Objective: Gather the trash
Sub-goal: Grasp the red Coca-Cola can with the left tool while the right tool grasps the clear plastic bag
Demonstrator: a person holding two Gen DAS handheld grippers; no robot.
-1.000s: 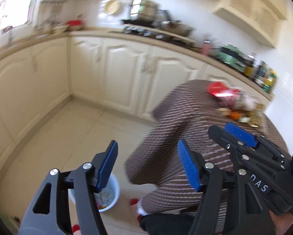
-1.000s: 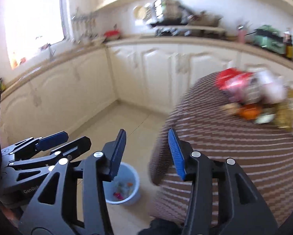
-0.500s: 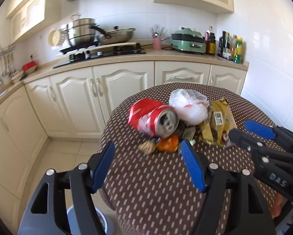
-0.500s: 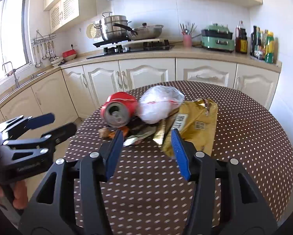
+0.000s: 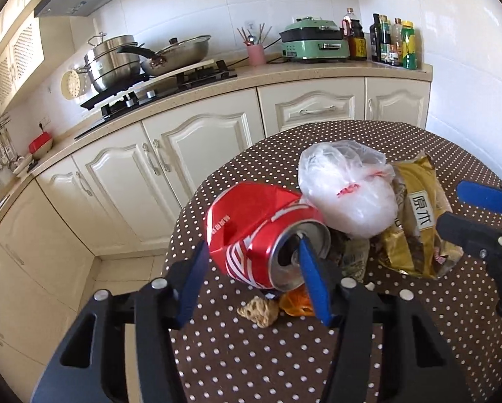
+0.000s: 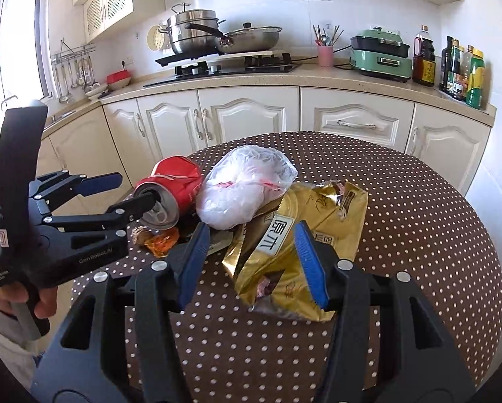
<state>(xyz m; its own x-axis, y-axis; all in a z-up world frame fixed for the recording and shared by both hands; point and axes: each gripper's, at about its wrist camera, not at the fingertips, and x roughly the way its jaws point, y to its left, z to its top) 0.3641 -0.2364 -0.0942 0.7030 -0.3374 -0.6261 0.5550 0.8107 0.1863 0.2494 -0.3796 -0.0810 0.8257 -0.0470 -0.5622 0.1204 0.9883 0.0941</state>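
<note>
On the dotted table (image 6: pixel 418 221) we have a small heap of rubbish: a crushed red can (image 5: pixel 267 238) lying on its side with its open end toward us, a white plastic bag (image 5: pixel 345 194) leaning on it, a gold snack packet (image 6: pixel 301 245) beside that, and some scraps, one pale crumb (image 5: pixel 259 310) and an orange bit (image 6: pixel 162 240), at the near edge.

Our left gripper (image 5: pixel 254 278) has just been closing and straddles the can. In the right wrist view one finger seems to sit at the can's mouth, though whether the pads press yet we cannot tell. Our right gripper (image 6: pixel 251 262), jaws just been opening, brackets the gold packet without squeezing it.

We judge the can light, stiff at the rim but dented and slick along its wall, so gripping across the body near the rim should hold best. The packet is crinkly, limp and slippery; pinching a folded edge suits it. The bag is soft and will sag, so we would grab its bunched top.
</note>
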